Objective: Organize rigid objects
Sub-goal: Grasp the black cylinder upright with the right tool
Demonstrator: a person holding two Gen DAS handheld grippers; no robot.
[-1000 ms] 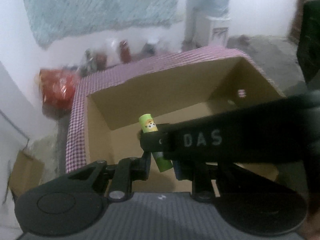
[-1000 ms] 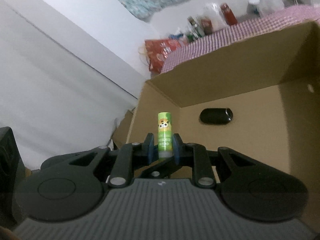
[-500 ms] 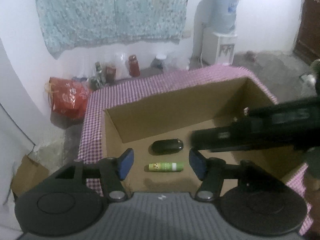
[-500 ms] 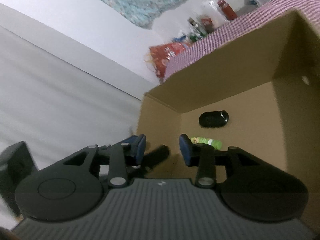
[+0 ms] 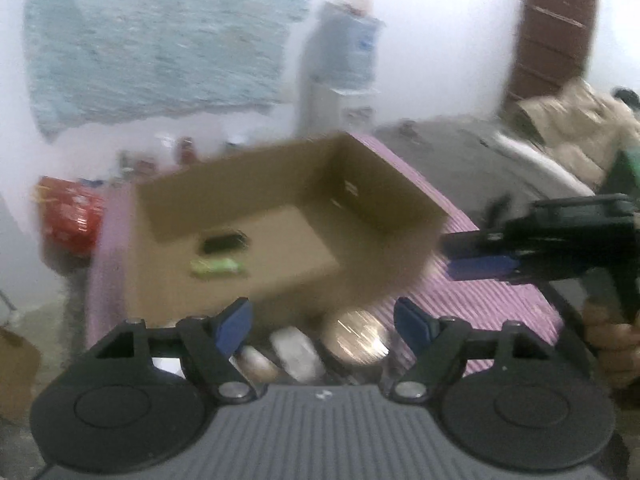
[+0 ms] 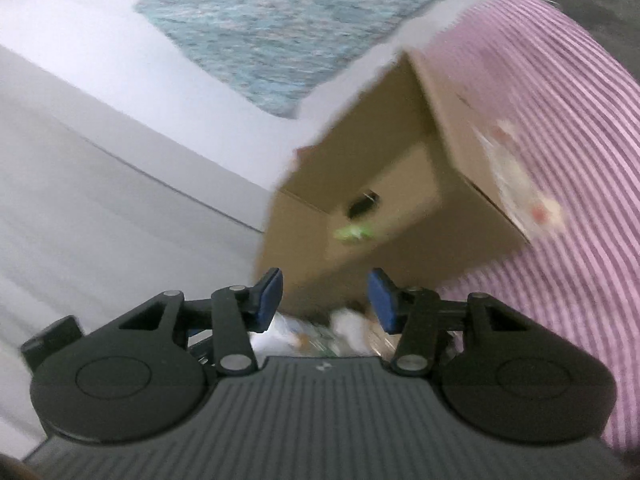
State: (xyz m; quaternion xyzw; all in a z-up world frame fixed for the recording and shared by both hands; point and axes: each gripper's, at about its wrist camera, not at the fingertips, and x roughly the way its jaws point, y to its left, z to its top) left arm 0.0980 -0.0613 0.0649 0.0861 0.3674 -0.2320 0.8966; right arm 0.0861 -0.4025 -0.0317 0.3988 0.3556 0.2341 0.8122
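Observation:
A green tube (image 5: 216,266) lies on the floor of an open cardboard box (image 5: 240,192), next to a black oblong object (image 5: 224,242). My left gripper (image 5: 322,320) is back from the box's near wall, its jaws opening with nothing between them. Under it, in front of the box, sit a round shiny lid (image 5: 356,340) and a white item (image 5: 296,354). The right gripper (image 5: 460,254) hangs beside the box's right corner. In the right wrist view my right gripper (image 6: 326,300) is opening and empty, facing the box (image 6: 400,264) with the tube (image 6: 354,234) and black object (image 6: 364,202) inside.
The box stands on a pink checked cloth (image 6: 560,160). Several small blurred items (image 6: 348,328) lie between the right gripper and the box. A red bag (image 5: 72,216) and bottles stand by the far wall, a water dispenser (image 5: 344,64) behind. A hand (image 5: 612,344) holds the right gripper.
Both grippers let go of the green tube, which now lies flat in the box. Both have pulled back out of the box and their jaws have widened.

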